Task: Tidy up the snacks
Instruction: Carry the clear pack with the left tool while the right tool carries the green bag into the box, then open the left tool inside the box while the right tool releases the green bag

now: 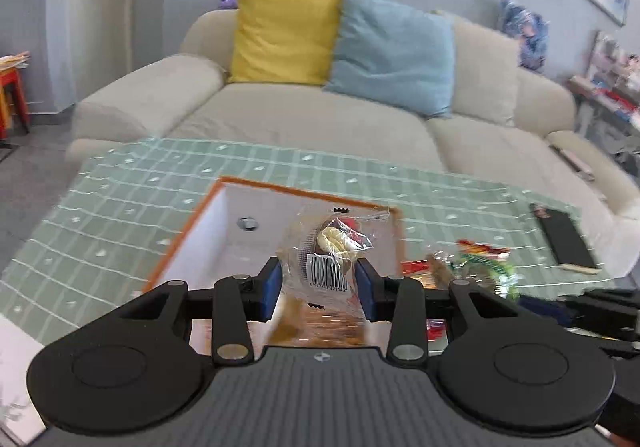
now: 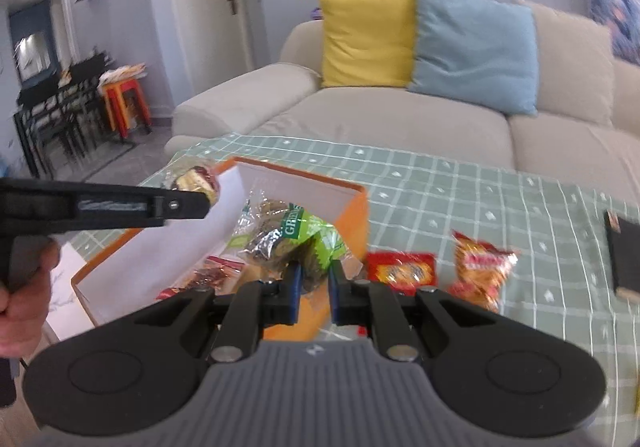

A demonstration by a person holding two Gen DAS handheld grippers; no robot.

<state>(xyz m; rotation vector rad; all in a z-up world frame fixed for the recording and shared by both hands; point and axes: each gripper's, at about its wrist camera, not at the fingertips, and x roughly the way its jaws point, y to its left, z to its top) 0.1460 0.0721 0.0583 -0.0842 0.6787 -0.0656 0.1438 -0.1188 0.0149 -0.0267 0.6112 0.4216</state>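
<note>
Snacks are split between the two grippers, an orange-rimmed box and the table top. One clear-wrapped snack (image 1: 326, 251), with a barcode label and a pale and brown item inside, sits pinched between the blue pads of the left gripper (image 1: 320, 283), whose jaws stand partly apart and press on the wrapper from both sides; it is held above the open box (image 1: 224, 231), which is white inside with an orange rim. From the right wrist view the same left gripper (image 2: 200, 189) reaches in from the left edge with that packet at its tip, over the box's far left corner, and a hand (image 2: 24, 287) grips its handle. A green-and-clear packet (image 2: 304, 243) with green lettering is clamped in the right gripper (image 2: 314, 283), jaws nearly closed on its lower edge, lifted over the near right side of the box (image 2: 352, 207). Inside the box lies a red-printed packet (image 2: 212, 275). On the green checked tablecloth (image 2: 460, 183) just right of the box lie a flat red packet (image 2: 402, 271) and, beside it, a red-and-yellow crisp bag (image 2: 480, 267). A black flat object (image 2: 624, 259) lies further right. Behind the table stands a beige sofa (image 2: 400, 119) with a yellow cushion (image 2: 366, 37) and a blue cushion (image 2: 474, 47) touching side by side
</note>
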